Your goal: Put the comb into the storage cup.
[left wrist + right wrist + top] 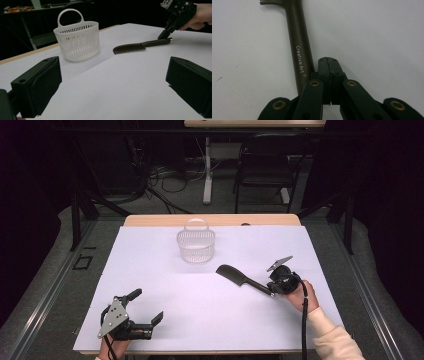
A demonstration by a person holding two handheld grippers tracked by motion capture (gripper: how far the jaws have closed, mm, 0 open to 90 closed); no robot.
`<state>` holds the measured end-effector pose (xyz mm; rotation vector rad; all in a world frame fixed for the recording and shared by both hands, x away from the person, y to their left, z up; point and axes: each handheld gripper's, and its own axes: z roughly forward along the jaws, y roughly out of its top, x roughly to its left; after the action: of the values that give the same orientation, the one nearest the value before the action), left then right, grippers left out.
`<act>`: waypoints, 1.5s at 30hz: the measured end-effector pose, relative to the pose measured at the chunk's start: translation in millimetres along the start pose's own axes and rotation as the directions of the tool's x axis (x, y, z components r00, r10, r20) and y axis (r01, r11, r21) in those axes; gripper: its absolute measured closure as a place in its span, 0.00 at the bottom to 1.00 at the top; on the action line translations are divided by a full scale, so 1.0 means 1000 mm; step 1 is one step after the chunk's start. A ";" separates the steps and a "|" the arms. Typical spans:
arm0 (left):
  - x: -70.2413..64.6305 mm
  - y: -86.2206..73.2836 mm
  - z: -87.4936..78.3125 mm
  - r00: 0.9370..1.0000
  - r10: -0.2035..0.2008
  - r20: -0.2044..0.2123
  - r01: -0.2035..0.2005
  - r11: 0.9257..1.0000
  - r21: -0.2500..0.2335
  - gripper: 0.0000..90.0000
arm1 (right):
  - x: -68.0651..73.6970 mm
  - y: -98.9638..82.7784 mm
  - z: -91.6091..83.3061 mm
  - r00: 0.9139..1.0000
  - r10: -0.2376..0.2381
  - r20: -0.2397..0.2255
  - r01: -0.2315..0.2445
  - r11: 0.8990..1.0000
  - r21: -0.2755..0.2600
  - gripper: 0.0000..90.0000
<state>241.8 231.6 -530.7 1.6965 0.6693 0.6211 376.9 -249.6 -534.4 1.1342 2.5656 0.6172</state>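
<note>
Two tongs rest over the white table (165, 320). Right gripper (328, 61): jaws clenched together, empty, tips just beside the comb (298, 45) handle's end. Left gripper (147, 307): jaws spread wide, nothing between them, comb well ahead, white basket (77, 41) beyond.

The white bench (200, 310) lies bare between the two claws, a wide open stretch across its near half. The dark comb (242, 278) lies flat right of the middle, its handle end beside the right claw (272, 292), whose jaws are pressed together next to it, barring that side. The white basket (196, 244) stands upright toward the far edge, well apart from the comb, with a free lane between them. The left claw (145, 310), jaws spread, sits at the near left corner
</note>
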 end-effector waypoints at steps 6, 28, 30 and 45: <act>0.000 0.000 0.000 1.000 0.000 0.001 0.000 1.000 -0.001 0.00 | 0.003 0.001 0.000 1.000 -0.010 -0.008 0.010 1.000 -0.003 1.00; 0.000 0.000 0.000 1.000 0.002 0.003 -0.002 1.000 -0.002 0.00 | 0.004 0.002 -0.007 1.000 -0.012 0.014 0.012 1.000 -0.010 0.90; 0.000 0.000 0.000 1.000 0.003 0.002 -0.003 1.000 -0.002 0.00 | 0.004 0.002 -0.008 1.000 -0.016 0.022 0.016 1.000 -0.020 0.87; 0.000 0.000 0.000 1.000 0.001 0.006 -0.001 1.000 -0.002 0.00 | 0.002 0.009 -0.030 0.999 -0.008 0.036 0.010 0.998 -0.062 0.55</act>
<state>242.1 231.3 -530.8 1.6967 0.6635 0.6166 369.4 -251.0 -504.0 1.1023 2.5023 0.6645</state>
